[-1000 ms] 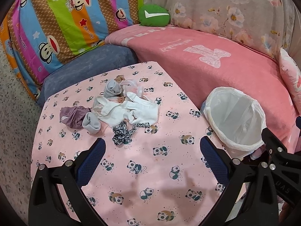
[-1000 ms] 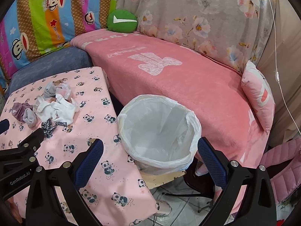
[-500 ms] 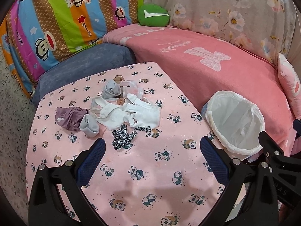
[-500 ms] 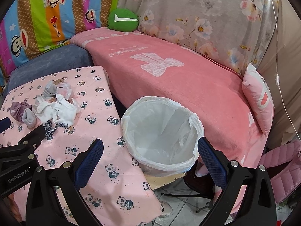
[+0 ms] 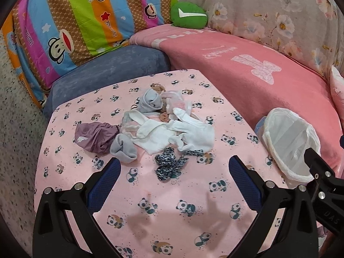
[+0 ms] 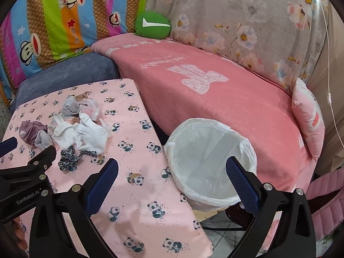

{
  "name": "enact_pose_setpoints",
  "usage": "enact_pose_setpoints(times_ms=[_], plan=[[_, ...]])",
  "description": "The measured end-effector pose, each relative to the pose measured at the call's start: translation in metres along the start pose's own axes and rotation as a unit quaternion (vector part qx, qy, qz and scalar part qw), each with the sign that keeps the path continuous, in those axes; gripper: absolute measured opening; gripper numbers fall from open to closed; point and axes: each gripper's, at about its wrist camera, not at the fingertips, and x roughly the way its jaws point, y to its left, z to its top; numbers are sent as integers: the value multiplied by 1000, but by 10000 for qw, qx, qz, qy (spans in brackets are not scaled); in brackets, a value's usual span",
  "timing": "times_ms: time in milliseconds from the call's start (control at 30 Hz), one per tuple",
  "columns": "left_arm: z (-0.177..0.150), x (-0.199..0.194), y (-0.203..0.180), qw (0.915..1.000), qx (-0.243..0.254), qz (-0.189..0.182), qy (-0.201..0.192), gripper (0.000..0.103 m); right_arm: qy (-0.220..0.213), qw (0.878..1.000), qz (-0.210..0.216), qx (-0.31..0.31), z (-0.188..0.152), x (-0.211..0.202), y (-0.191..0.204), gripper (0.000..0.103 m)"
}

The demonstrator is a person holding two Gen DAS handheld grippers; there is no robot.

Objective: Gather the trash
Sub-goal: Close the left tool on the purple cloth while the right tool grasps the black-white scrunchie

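The left gripper (image 5: 172, 172) is being held with its jaws spread wide and nothing between them, above the panda-print table (image 5: 167, 210). The right gripper (image 6: 171, 177) is likewise being held agape and empty, over the table's edge beside the lined bin (image 6: 211, 161).

A pile of cloth scraps (image 5: 172, 129) is lying near the middle of the table: a purple bundle (image 5: 94, 136) on the side of the pile away from the bin, a grey sock (image 5: 124, 150) touching it, white pieces (image 5: 193, 134) in the centre, and a black-and-white patterned strip (image 5: 168, 166) on the pile's near edge, just ahead of the left jaws. Another grey sock (image 5: 150, 103) and a pale pink wrapper (image 5: 178, 104) are lying on the pile's far side.

The bin is standing off the table, just beside its edge, between the table and the pink sofa blanket (image 6: 215, 99). Nothing is seen lying between the pile and the bin. A green cushion (image 5: 189, 16) is resting beyond the table, on the sofa back, well apart from the pile.
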Motion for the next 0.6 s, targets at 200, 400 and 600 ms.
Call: enact_pose_setpoints(times_ms=[200, 400, 600], plan=[[8, 15, 44, 9995, -171, 268, -50, 96, -85, 9996, 266, 2, 9, 10, 29, 98], [14, 37, 91, 9979, -373, 531, -67, 96, -113, 9987, 495, 18, 17, 26, 57, 98], [17, 58, 134, 9966, -593, 556, -135, 96, 15, 9967, 813, 56, 24, 53, 84, 98]])
